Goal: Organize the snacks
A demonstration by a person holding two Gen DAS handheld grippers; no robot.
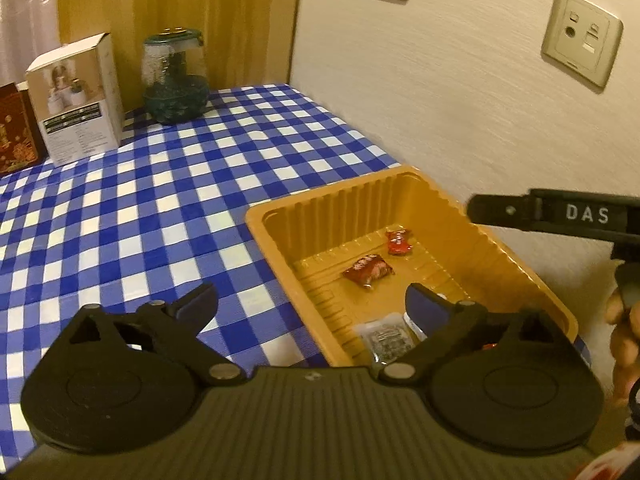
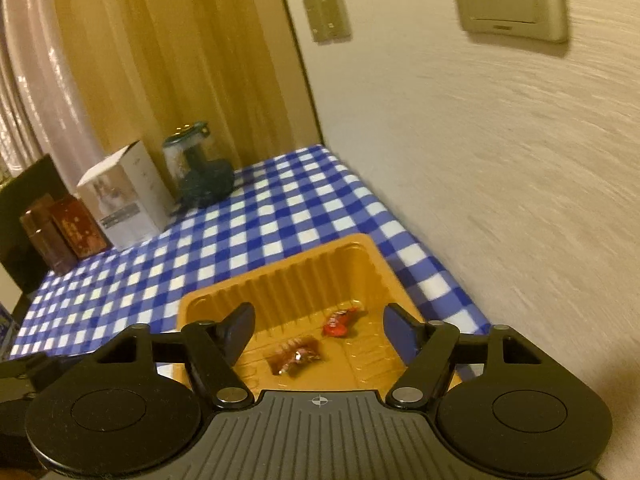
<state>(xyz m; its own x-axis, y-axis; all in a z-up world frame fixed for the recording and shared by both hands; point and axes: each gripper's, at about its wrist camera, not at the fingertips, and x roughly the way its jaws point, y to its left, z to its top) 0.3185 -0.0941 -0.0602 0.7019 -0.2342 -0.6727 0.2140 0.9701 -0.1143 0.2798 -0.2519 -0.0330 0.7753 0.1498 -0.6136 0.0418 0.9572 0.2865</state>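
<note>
A golden plastic tray (image 1: 276, 220) (image 2: 224, 292) lies on the blue checked tablecloth by the wall. Inside it are a dark red wrapped snack (image 1: 367, 270) (image 2: 296, 355), a brighter red wrapped candy (image 1: 398, 241) (image 2: 340, 322) and a clear packet (image 1: 386, 336) at the near end. My left gripper (image 1: 310, 304) stands wide open, straddling the tray's near left wall, nothing between its fingers. My right gripper (image 2: 318, 322) hangs open above the tray, empty, over the two red snacks. In the left wrist view its black body (image 1: 560, 216) shows at the right edge.
At the back of the table stand a white carton (image 1: 76, 96) (image 2: 124, 196), a green-lidded glass jar (image 1: 176, 78) (image 2: 196, 168) and dark red boxes (image 1: 16, 128) (image 2: 64, 232). The wall with socket plates (image 1: 582, 42) runs close along the right. A hand (image 1: 624, 340) shows at the right.
</note>
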